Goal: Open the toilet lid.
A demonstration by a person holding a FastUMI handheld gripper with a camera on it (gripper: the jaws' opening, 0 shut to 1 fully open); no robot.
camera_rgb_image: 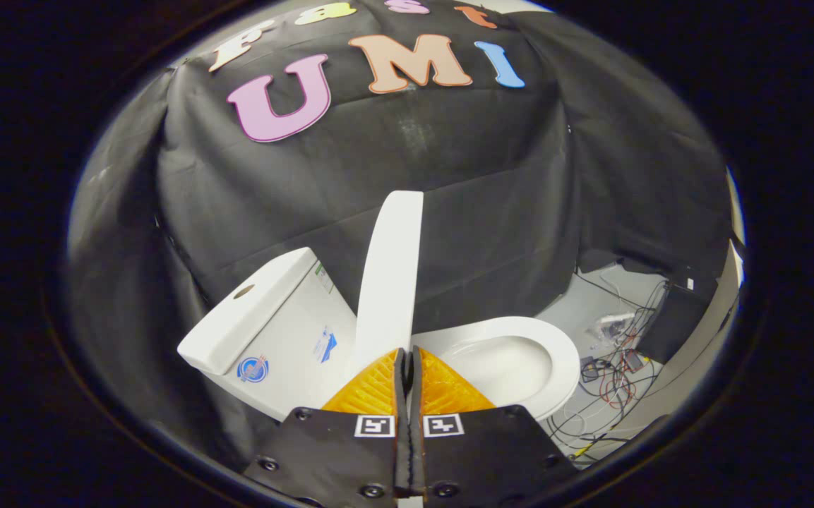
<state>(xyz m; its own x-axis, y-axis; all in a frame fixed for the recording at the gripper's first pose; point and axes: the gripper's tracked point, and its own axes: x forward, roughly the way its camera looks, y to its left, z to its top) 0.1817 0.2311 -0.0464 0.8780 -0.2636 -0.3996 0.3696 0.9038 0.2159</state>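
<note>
Draped black cloth [449, 197] backs the glossy raised lid [391, 275], its edge pinched in the gripper [407, 360].

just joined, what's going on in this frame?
A person is using a handheld gripper to open a toilet. The toilet lid stands raised, seen edge-on just ahead of the fingertips, with the tank to one side of it and the uncovered seat and bowl to the other. The fingers are nearly together at the lid's lower edge; whether they pinch it cannot be told. Cables lie on the floor beyond the toilet.
</note>
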